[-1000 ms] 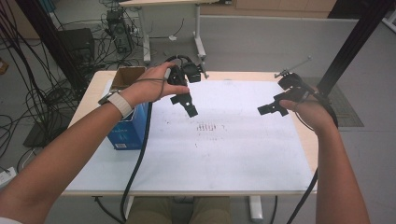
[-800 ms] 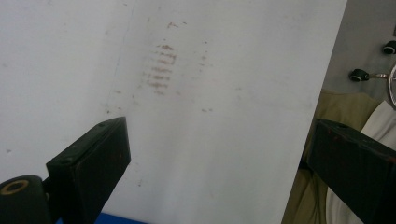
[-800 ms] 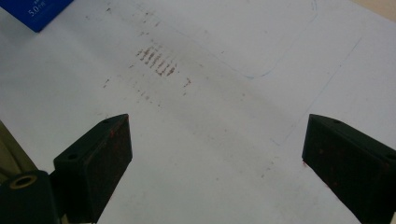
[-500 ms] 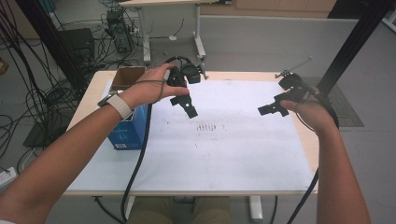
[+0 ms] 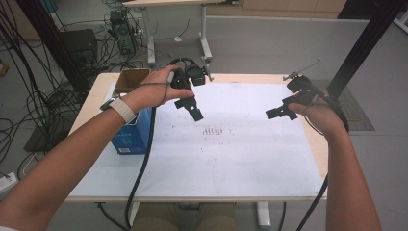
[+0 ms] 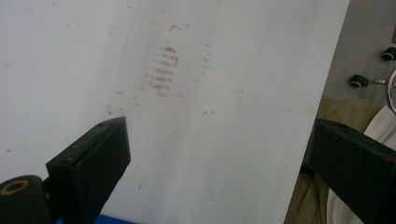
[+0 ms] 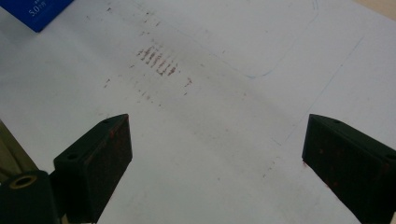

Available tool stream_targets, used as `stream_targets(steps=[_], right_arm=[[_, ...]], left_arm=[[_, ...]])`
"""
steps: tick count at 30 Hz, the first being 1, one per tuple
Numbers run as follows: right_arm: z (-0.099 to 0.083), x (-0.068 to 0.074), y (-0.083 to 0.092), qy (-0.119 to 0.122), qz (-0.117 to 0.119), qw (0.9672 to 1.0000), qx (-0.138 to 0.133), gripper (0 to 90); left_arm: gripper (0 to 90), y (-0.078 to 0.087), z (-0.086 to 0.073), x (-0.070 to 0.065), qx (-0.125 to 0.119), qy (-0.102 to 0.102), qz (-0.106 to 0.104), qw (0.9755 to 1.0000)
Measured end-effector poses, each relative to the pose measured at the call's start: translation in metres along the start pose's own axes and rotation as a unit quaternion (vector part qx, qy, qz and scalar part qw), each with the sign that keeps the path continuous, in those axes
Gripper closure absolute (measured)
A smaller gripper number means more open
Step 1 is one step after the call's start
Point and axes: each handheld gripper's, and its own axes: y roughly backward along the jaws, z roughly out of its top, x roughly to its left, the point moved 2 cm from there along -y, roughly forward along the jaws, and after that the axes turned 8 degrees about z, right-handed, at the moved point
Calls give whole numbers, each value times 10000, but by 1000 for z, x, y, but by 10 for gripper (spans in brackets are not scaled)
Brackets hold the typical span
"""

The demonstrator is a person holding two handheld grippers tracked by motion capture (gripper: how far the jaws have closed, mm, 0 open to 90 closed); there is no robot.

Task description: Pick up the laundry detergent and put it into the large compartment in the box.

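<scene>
High view, near to far. The person's forearms enter from the bottom edge; the left arm wears a watch (image 5: 120, 109) at the wrist. Both arms hang over a white sheet (image 5: 231, 159) that covers most of the table (image 5: 91, 103). Near the sheet's centre lies a patch of reddish-brown marks (image 5: 215, 131), the feature nearest both tools; it appears again in the left gripper view (image 6: 163, 70) and in the right gripper view (image 7: 159, 60). The left gripper (image 5: 191, 107) is held above the sheet just behind and left of the marks, jaws spread wide with nothing between them. The right gripper (image 5: 279, 111) is held well apart, toward the sheet's right edge, jaws likewise wide and empty. A blue box (image 5: 131, 132) stands at the sheet's left edge under the left forearm, with an open carton (image 5: 131, 79) behind it. Against the two earlier frames, neither hand nor any object has shifted: the pose is a steady hold. By judgement, no grasp has begun and the work is at a ready stance; the blue box is the nearest graspable item.
</scene>
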Motion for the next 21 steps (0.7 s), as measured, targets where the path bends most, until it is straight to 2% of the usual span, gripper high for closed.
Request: stream_targets(steps=[21], right_arm=[[-4,0,0,-31,-14,10000,-11,82]], left_arm=[[63,-3,-2,-1,-37,17,5,10000]])
